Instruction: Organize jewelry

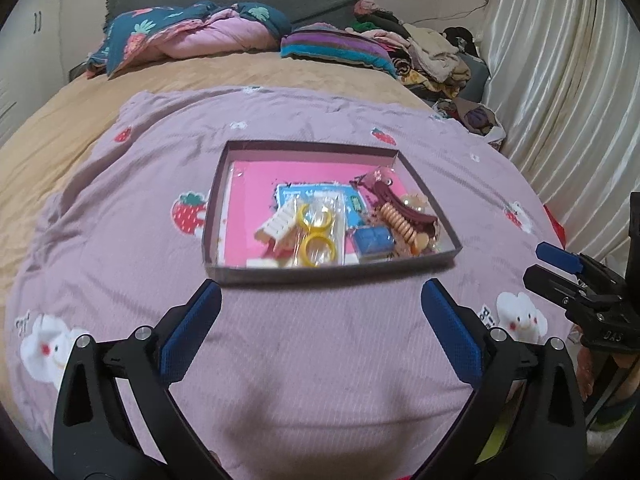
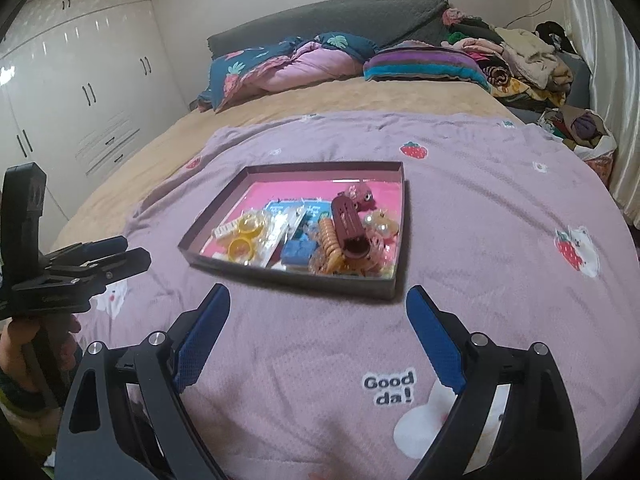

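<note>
Two black claws hovering before the shallow dark cardboard tray [image 1: 320,146]

The left gripper [image 1: 320,292] and right gripper [image 2: 318,294] are both gaping wide — holding nothing (blue pads bare) — over the lilac strawberry-print quilt [image 1: 320,360].

A shallow dark tray [image 1: 224,216] with a pink floor is lying on the lilac strawberry blanket [image 1: 120,216]. Yellow rings [image 1: 316,236], a blue box [image 1: 370,242], a maroon hair claw [image 1: 400,202] and a coiled tan hair tie [image 1: 398,226] are crowding the tray's right part. The left gripper [image 1: 320,300] is hovering just before the tray, spread wide and holding nothing. The right gripper [image 1: 560,264] is showing right of the tray.
</note>
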`<move>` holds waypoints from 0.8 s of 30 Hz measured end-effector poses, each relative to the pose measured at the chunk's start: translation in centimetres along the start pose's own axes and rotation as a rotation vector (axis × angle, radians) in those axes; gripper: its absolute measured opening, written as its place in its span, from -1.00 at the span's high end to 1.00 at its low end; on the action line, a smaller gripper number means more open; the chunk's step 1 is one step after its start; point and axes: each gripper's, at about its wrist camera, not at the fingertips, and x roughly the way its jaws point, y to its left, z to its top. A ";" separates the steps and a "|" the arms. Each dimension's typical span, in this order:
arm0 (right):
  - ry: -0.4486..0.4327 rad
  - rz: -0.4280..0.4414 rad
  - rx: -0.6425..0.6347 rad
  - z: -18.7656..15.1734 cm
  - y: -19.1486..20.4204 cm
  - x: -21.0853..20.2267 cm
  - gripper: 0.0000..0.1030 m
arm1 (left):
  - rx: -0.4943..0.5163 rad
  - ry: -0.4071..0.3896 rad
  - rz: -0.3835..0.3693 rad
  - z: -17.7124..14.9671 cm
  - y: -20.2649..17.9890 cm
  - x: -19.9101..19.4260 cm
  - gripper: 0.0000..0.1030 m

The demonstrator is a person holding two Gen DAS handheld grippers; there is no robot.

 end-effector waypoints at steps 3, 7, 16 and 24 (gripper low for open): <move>-0.003 -0.011 -0.010 -1.1 0.3 -0.1 -0.73 | -0.012 0.009 -0.004 -0.9 0.2 0.0 -0.82; -0.014 -0.010 -0.014 -2.3 0.8 -0.5 -0.73 | -0.012 0.012 0.008 -2.0 0.3 0.0 -0.82; 0.003 -0.026 -0.031 -4.0 1.9 -0.3 -0.73 | -0.018 0.010 0.018 -3.5 0.3 -0.2 -0.82; 0.004 -0.024 -0.027 -4.0 2.0 -0.3 -0.73 | -0.016 0.012 0.025 -4.0 0.3 -0.3 -0.82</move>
